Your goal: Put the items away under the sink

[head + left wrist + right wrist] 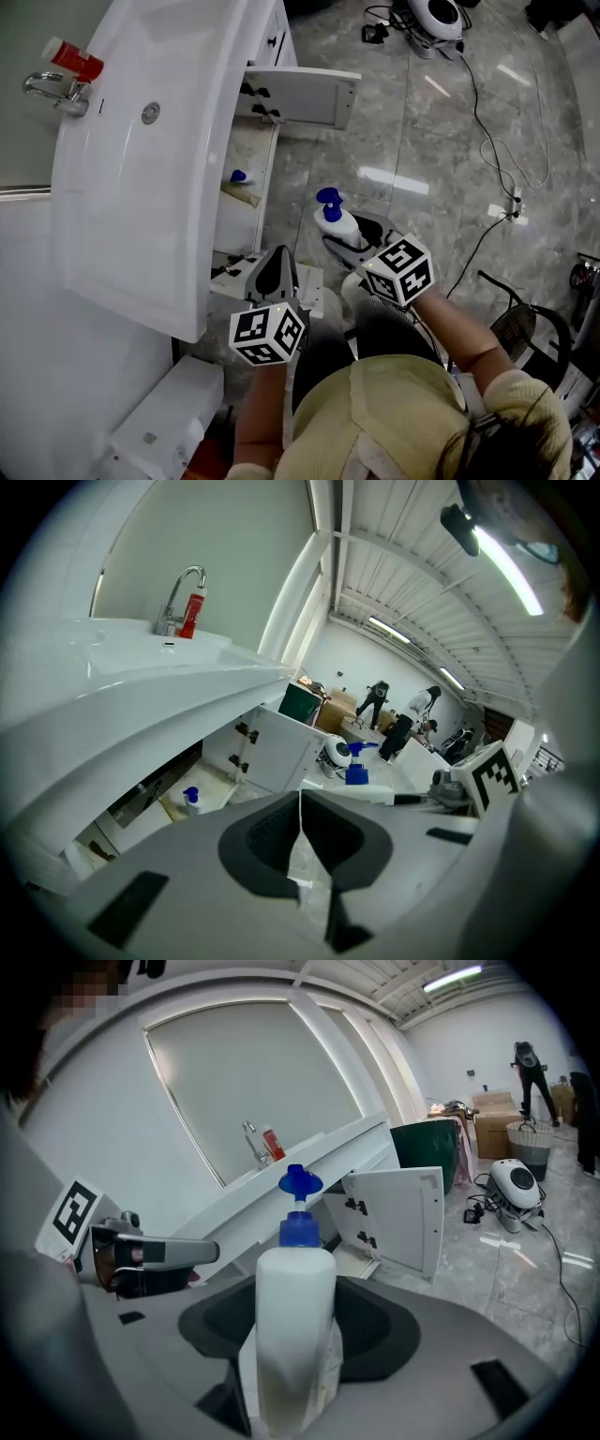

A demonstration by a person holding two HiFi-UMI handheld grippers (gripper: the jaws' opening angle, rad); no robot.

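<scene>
White sink (141, 187) has a red bottle (73, 58) by its tap (47, 86). Under it the cupboard (248, 141) is open, and a small blue-capped bottle (239, 176) stands inside. The left gripper (274, 267) has its fingers pressed together on nothing. The right gripper (342, 242) squeezes a white pump bottle (337, 223) with a blue top, upright, out in front of the cupboard.

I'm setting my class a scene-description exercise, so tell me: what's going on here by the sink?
A person holds a gripper in each hand beside a white sink. The right gripper is shut on a white pump bottle with a blue pump. The left gripper is shut and empty. The cabinet under the sink stands open, with a small blue-capped bottle inside.
</scene>
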